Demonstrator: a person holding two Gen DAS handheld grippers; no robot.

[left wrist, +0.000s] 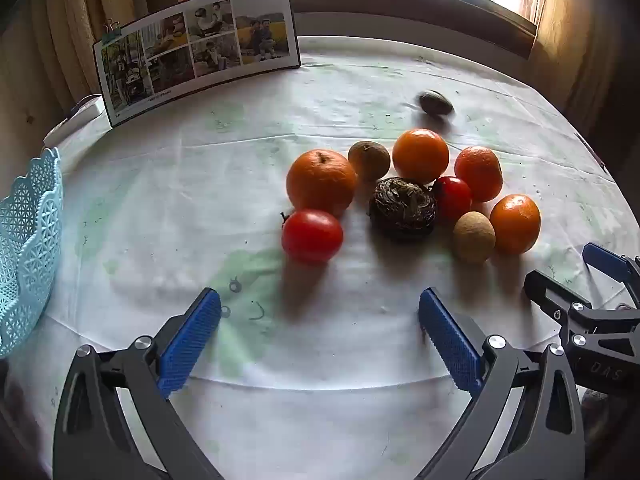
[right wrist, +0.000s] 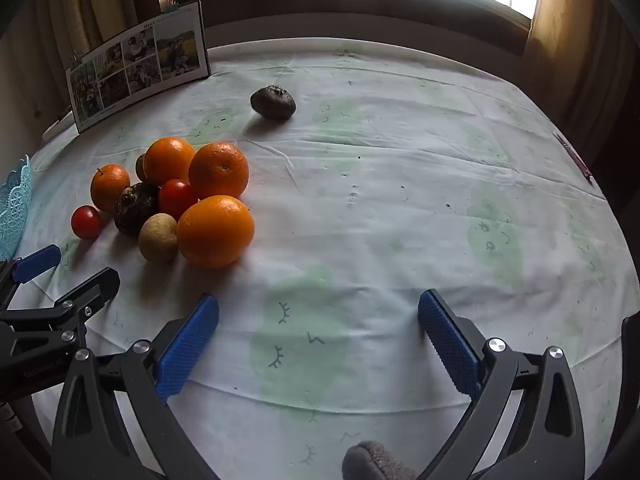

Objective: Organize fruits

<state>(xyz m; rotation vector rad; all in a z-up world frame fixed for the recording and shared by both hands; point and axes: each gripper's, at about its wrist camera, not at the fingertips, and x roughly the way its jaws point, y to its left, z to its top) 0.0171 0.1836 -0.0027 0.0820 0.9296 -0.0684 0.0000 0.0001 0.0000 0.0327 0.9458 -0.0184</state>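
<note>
We see the left gripper [left wrist: 320, 316] spread wide, its blue pads [left wrist: 188, 344] holding nothing and hovering over the cloth. The right gripper [right wrist: 318, 320] is spread just as wide and empty too; in the left wrist view it shows at the near right edge.

Both hang over a table [right wrist: 400, 184] covered in a white cloth with pale green printed patches. A photo calendar [left wrist: 196, 46] stands at the far left, held by binder clips, and a window with curtains lies beyond the far edge. A pale blue lace-patterned basket [left wrist: 28, 240] sits at the left edge of the table.

The fruit pile [left wrist: 404, 196] lies just beyond the left gripper, slightly to its right: oranges, two red tomatoes, brownish round fruits and a dark wrinkled one, clustered and touching. From the right gripper the pile lies to the far left. One dark fruit [right wrist: 273, 102] lies alone farther back, well apart from the pile.
</note>
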